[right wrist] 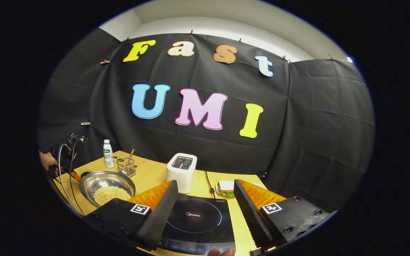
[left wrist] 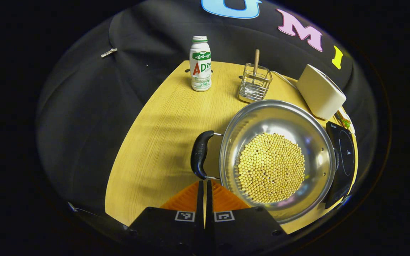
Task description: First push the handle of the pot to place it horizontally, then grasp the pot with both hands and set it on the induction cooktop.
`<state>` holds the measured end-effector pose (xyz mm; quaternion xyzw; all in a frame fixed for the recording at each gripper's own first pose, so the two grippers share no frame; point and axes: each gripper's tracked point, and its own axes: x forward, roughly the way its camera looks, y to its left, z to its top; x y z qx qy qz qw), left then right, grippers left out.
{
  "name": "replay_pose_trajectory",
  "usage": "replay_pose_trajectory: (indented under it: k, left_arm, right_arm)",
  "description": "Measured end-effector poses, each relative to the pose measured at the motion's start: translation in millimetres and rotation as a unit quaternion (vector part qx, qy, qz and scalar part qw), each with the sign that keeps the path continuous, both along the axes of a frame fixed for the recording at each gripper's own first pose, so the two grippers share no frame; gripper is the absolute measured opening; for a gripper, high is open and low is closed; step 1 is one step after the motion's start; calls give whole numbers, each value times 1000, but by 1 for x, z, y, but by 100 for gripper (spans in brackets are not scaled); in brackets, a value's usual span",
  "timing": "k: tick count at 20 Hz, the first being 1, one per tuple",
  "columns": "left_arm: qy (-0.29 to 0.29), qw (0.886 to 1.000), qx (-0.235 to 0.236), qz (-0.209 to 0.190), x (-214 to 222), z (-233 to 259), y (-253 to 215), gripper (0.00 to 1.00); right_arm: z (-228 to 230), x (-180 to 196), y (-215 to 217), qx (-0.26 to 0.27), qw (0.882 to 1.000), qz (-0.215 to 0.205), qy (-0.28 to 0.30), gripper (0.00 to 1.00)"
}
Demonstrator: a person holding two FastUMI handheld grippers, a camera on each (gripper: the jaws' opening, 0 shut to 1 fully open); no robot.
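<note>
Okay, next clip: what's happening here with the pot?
A person holds a gripper in each hand. The left gripper, shut, sits right at the pot's black handle; whether it touches is unclear. The pot, full of beans, rests on the table beside the cooktop. The right gripper hangs open above the cooktop.

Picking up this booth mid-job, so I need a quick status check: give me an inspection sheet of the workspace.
Surface: wooden table.
Job's things: steel pot holding yellow beans, black handle toward the left tool; induction cooktop bare, beside the pot.
Clutter: bottle, wire rack, toaster, sandwich.
Grippers: left tool shut, just short of the handle; right tool open above the cooktop.
Cables: cord behind the cooktop.
Surroundings: black cloth wall.
</note>
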<state>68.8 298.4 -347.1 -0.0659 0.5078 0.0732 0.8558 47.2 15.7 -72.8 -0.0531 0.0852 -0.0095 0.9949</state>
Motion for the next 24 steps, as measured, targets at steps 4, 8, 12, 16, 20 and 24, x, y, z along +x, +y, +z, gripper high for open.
replay_pose_trajectory:
  k: [4, 8, 12, 16, 20, 24]
  left_arm:
    - [-62, 997, 36, -9, 5, 28, 13, 5]
    - [-118, 991, 49, -39, 11, 49, 14, 33]
    - [-145, 987, 32, -55, 21, 52, 12, 98]
    - [-127, 990, 18, -57, 25, 39, 13, 98]
    - [-105, 993, 3, -61, 35, 18, 11, 98]
    - [-85, 994, -14, -66, 46, -3, 5, 95]
  right_arm:
    - [-11, 7, 24, 19, 999, 27, 22, 98]
    - [-26, 20, 55, 44, 996, 58, 51, 98]
    - [-56, 38, 96, 76, 988, 88, 97, 98]
    - [-97, 52, 143, 93, 977, 119, 150, 98]
    - [-142, 57, 184, 106, 963, 129, 213, 98]
    - [-179, 67, 198, 93, 954, 117, 259, 98]
